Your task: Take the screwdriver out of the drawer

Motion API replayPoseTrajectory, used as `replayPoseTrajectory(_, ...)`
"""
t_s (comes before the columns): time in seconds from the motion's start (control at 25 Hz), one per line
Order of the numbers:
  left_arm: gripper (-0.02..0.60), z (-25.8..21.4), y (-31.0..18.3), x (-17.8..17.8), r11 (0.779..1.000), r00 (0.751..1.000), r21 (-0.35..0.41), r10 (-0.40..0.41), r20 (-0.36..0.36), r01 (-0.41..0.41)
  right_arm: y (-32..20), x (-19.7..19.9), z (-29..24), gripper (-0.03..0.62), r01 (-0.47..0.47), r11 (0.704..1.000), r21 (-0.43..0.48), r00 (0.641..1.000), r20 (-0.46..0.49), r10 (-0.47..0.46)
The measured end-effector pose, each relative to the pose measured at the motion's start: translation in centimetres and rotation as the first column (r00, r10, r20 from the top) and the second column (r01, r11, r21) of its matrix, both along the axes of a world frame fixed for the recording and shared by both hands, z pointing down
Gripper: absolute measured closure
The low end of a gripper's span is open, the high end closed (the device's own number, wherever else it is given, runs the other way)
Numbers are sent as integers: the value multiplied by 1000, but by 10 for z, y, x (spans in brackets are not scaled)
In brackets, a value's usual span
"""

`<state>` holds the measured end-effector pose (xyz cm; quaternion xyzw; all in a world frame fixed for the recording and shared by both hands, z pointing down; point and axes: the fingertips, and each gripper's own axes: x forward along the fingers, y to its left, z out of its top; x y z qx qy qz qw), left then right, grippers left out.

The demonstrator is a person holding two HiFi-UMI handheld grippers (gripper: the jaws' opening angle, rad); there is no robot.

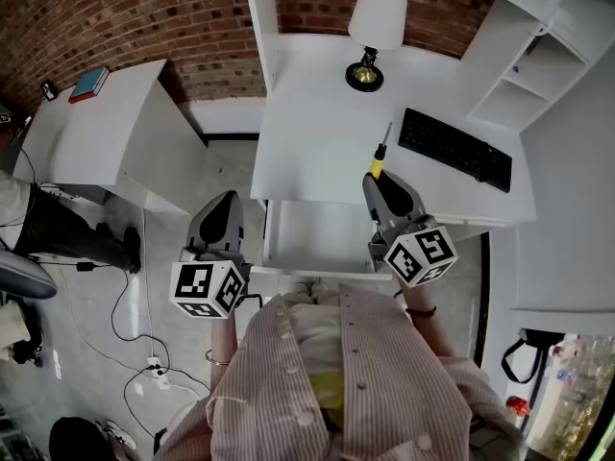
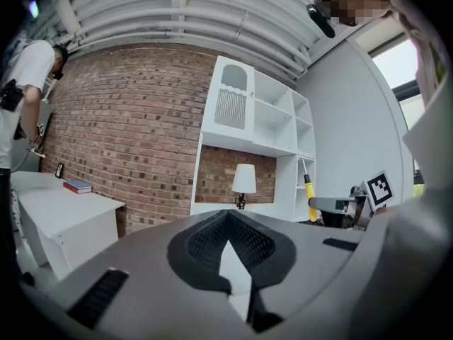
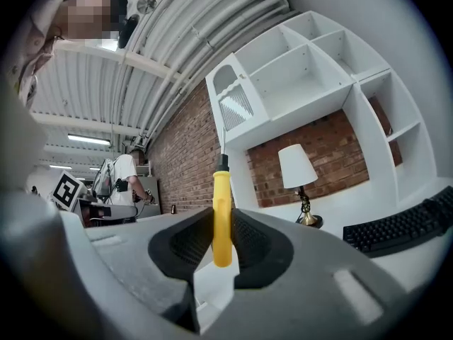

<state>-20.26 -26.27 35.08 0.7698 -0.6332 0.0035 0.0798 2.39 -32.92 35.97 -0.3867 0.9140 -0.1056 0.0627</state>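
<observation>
Two grippers are hovering at the front of the desk [image 1: 317,133]. The right gripper [image 1: 378,185] [image 3: 222,236] is pinching the yellow handle of the screwdriver [image 1: 381,154] [image 3: 222,218], with the shaft sticking out past the jaws. Seen from the head view, the tool is crossing the desk's front edge and pointing toward the lamp [image 1: 373,27] at the desk's back. It is clear of the open drawer [image 1: 317,269] under the desk's front. The left gripper [image 1: 224,205] [image 2: 226,218] is hanging off the desk's left front corner, its jaws pressed together on nothing. A keyboard [image 1: 454,148] is sitting on the desk's right side.
</observation>
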Motion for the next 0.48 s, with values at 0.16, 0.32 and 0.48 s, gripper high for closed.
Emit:
replayPoseTrajectory(0.16, 583, -1, 0, 0, 1000, 1000, 8, -10, 6, 9, -2, 4, 4, 517, 7, 1000, -2, 1000, -12, -7)
replayPoseTrajectory(0.32, 583, -2, -2, -1, 1000, 1000, 4, -14, 8, 14, -5, 7, 4, 517, -3, 1000, -4, 1000, -15, 3)
replayPoseTrajectory(0.48, 583, -1, -3, 0, 1000, 1000, -2, -20, 11, 21, -7, 10, 4, 517, -4, 1000, 4, 999, -33, 4)
